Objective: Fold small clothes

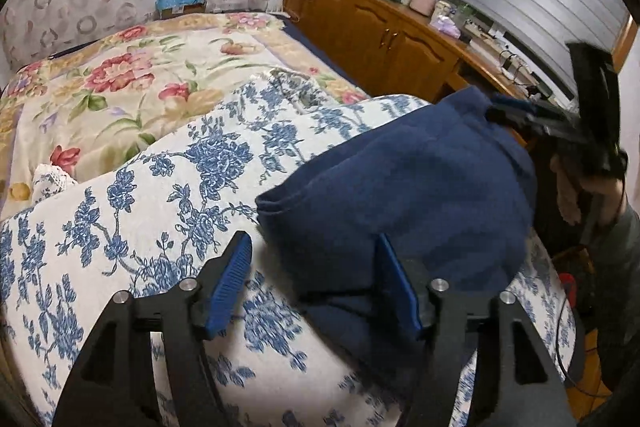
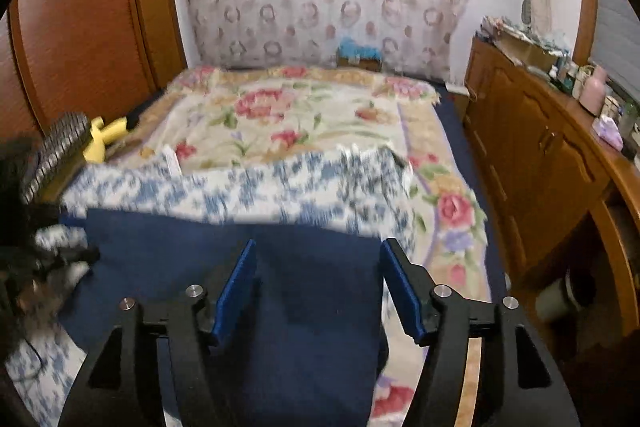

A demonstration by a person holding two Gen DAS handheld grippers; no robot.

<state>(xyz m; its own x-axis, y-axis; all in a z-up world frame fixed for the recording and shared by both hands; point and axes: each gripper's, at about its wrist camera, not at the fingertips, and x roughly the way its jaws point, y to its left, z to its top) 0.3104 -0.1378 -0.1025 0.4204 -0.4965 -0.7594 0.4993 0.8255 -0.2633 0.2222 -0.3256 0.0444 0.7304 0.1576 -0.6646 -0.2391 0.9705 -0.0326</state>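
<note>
A navy blue garment (image 1: 400, 187) lies folded on a white cloth with blue flowers (image 1: 160, 195) spread over the bed. In the left wrist view my left gripper (image 1: 316, 267) is open at the garment's near corner: the right pad lies over the navy cloth, the left pad beside its edge, neither pressing. My right gripper (image 1: 516, 111), held by a hand, sits at the garment's far right corner. In the right wrist view the right gripper (image 2: 320, 267) is open just above the navy garment (image 2: 288, 307), with cloth below the gap and nothing pinched.
A floral blanket (image 1: 140, 83) covers the bed beyond the blue-flowered cloth. A wooden cabinet (image 1: 372, 31) with clutter on top runs along the right side. A yellow object (image 2: 100, 139) and a striped item (image 2: 56, 151) lie at the bed's left edge.
</note>
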